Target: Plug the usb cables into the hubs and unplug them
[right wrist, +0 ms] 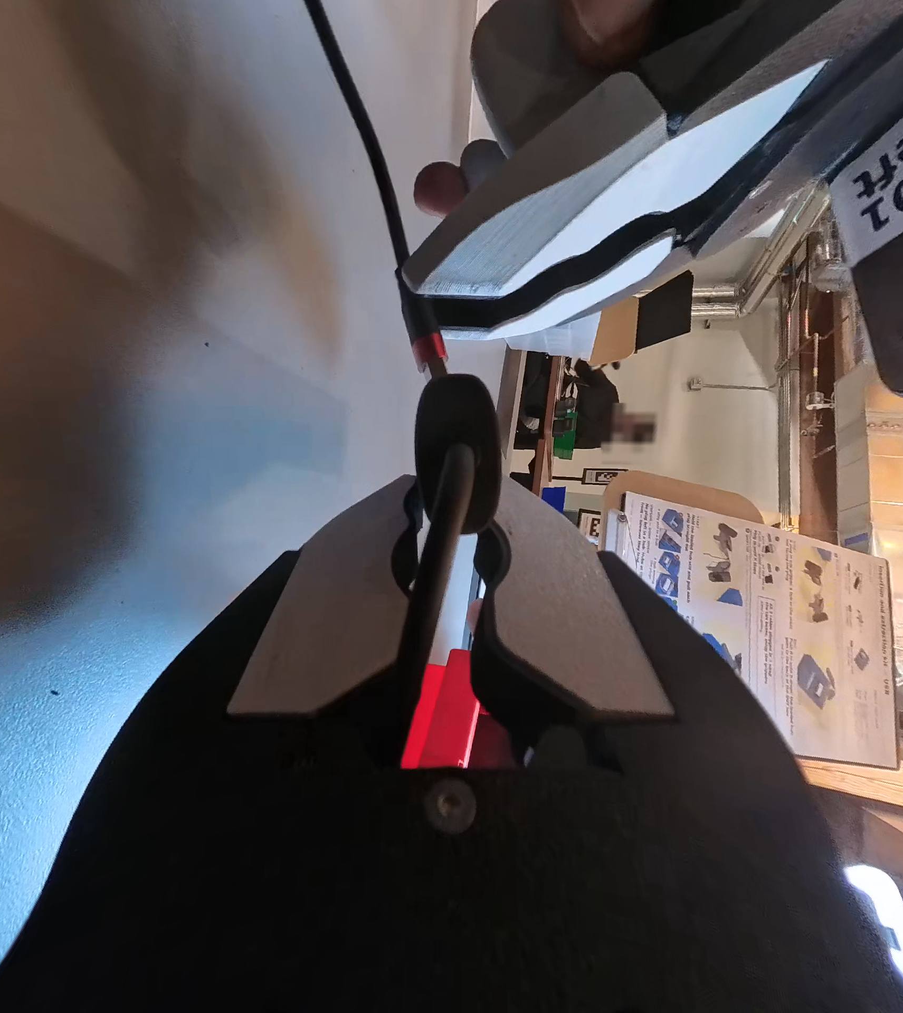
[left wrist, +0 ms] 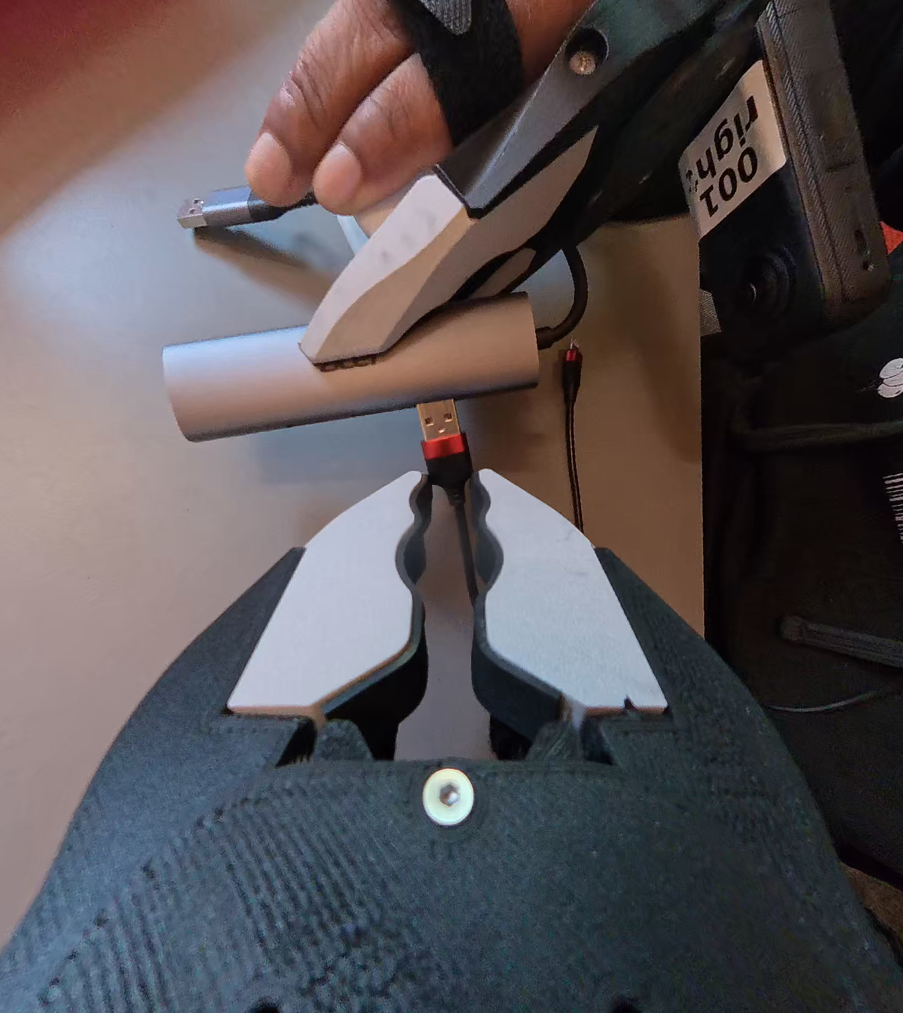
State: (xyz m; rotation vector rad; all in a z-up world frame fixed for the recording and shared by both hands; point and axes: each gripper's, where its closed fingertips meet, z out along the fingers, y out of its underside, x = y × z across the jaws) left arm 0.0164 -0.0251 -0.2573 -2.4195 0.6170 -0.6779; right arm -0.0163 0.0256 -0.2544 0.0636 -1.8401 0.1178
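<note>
The left hand-held gripper (left wrist: 450, 482) is closed at its tips on the black body of a red-collared USB plug (left wrist: 441, 433), whose metal end meets the lower side of a grey hub (left wrist: 251, 383). The right hand-held gripper (left wrist: 342, 351) clamps that hub from above, lifted over the worktop (left wrist: 81, 493) near its right edge. The plug seems only partly seated, though the port is hidden. Whichever step this is, the next move needs a straight push or pull along the plug's axis while the hub is braced.
</note>
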